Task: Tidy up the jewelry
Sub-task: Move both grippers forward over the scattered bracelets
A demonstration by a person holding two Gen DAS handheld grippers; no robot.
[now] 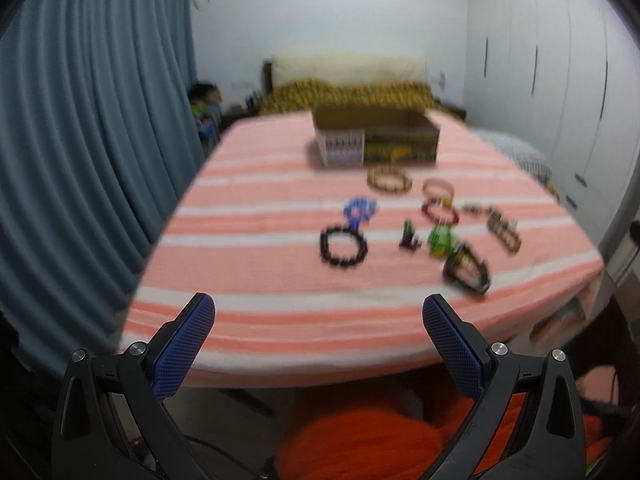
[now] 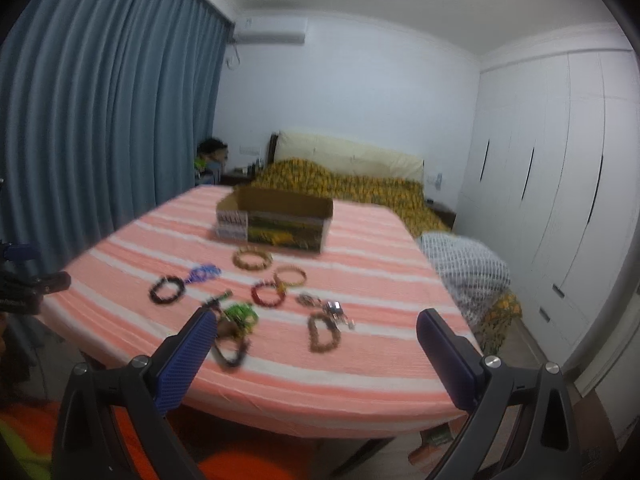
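On striped table [image 1: 280, 320], bracelets [image 1: 343, 247] beyond both grippers' [image 1: 319, 308] [image 2: 316, 326] spread, empty jaws.

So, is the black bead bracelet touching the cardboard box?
Apart. In the left wrist view, the black bead bracelet lies well in front of the cardboard box, with several bare stripes of cloth between them.

Open cardboard box [image 2: 280, 220] sits upright toward the table's far edge. In front of it, bracelets lie flat and scattered: black beads [image 2: 166, 290], blue [image 2: 204, 272], tan [image 2: 252, 259], red [image 2: 267, 293], brown [image 2: 323, 332] nearest the front edge.
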